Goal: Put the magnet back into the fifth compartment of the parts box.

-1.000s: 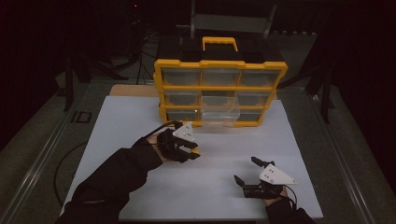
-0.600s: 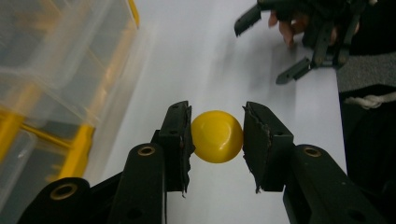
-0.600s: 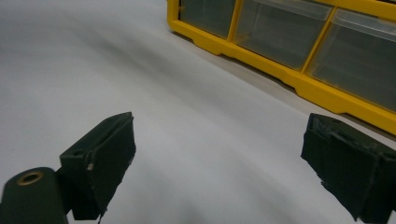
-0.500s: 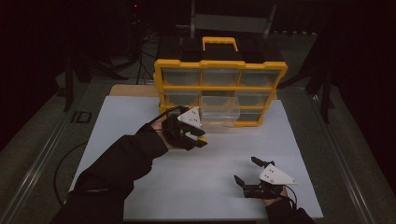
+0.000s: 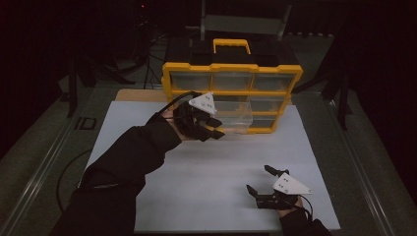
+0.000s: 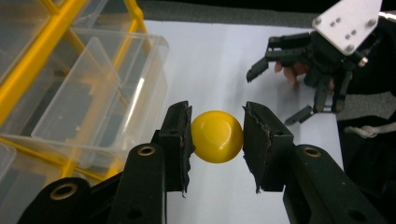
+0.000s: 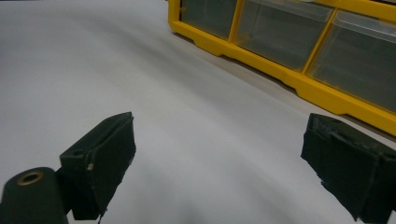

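Observation:
A smooth yellow ball (image 6: 217, 137) sits squeezed between the two black pads of my left gripper (image 6: 216, 122), which is shut on it. In the high view the left gripper (image 5: 217, 129) hovers above the white board, just left of a clear drawer (image 5: 237, 116) pulled out of the yellow organizer (image 5: 231, 69). That open drawer (image 6: 93, 93) lies to the left of the jaws in the left gripper view. My right gripper (image 5: 258, 178) rests low near the front right, open and with nothing between its pads (image 7: 105, 154). The right gripper (image 6: 271, 99) also appears beyond the ball.
The organizer has rows of clear drawers in a yellow frame (image 7: 280, 77) and a handle (image 5: 231, 44) on top. The white board (image 5: 206, 167) covers the table. Dark stands and cables sit behind and to the left of the table.
My left gripper has risen and moved away from the person, toward the pulled-out drawer, still holding the ball. The right gripper has stayed put.

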The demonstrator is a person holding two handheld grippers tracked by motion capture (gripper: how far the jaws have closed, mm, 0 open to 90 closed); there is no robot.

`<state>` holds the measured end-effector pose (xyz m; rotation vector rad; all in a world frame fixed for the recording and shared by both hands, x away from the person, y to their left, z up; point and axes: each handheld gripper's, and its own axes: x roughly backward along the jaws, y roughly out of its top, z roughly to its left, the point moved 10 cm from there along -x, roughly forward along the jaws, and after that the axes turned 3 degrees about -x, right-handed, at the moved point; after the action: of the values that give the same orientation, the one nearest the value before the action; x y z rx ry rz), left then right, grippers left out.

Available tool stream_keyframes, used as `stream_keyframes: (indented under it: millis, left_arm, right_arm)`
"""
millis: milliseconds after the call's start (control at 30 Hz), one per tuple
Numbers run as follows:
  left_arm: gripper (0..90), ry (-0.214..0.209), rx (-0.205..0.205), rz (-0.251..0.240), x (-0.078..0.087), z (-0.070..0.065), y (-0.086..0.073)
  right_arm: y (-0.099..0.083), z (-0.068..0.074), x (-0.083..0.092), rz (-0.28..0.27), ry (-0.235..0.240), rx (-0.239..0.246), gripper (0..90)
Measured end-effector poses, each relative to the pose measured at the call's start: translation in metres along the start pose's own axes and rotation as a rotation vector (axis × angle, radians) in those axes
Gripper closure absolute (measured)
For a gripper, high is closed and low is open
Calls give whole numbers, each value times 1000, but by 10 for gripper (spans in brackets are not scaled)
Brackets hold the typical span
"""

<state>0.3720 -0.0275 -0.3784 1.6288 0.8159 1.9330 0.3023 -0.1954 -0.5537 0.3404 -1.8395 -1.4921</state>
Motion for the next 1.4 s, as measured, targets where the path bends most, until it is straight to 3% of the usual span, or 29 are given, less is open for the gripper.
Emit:
stream_keyframes:
  millis: [267,367,633,1100,1400]
  left_arm:
    - [628,-18,3,-28,2,6,12]
    - [628,-24,25,-45,3,9,17]
    - [628,-15,47,-62,5,23,27]
    - [628,3,94,-137,9,43,52]
    - [628,12,128,-156,-3,54,61]
  right_arm:
    - [0,-1,1,-3,-2,-2,96]
    - [0,-1,1,-2,-3,-4,96]
    - [1,-1,1,-2,-1,-6,96]
    - [1,-1,1,-4,-2,-7,96]
    - [2,-1,2,-11,-5,-5,96]
